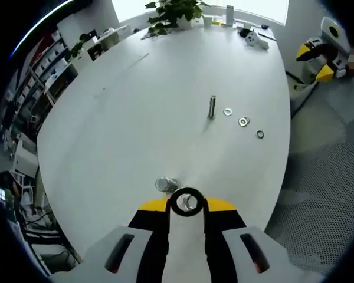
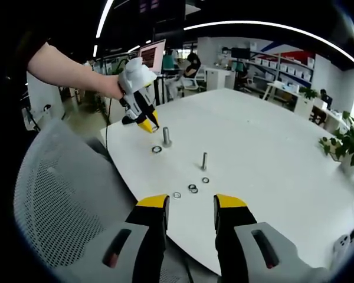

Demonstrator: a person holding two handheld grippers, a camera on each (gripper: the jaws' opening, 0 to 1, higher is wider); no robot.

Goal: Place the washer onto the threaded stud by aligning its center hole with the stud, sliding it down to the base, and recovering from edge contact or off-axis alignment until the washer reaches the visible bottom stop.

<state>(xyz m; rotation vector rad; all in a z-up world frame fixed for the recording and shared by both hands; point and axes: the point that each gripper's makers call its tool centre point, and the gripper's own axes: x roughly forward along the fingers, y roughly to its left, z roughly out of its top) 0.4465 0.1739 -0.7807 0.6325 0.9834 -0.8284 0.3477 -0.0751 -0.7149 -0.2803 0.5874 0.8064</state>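
The left gripper hangs over the near-left corner of the bench, a hand behind it. The washer sits framed right between its yellow fingers. They are drawn in to about its width, but from the right gripper view the ring looks to be lying flat just below the tips. So I cannot tell whether it is pinched or only straddled. The stud stands just beyond it, slightly left and not yet under the hole.

The right gripper waits off the bench edge with fingers spread, holding nothing.

The risks, as I judge them:
- If the grip is only on the rim, the washer could tip or pop out on the lift.
- Coming in off-axis, its edge would catch the stud top or the threads and jam crooked.
- A slip could send it off this near edge onto the mesh chair.

A second bolt and three loose washers lie farther along.

There are no brands or labels I can read.
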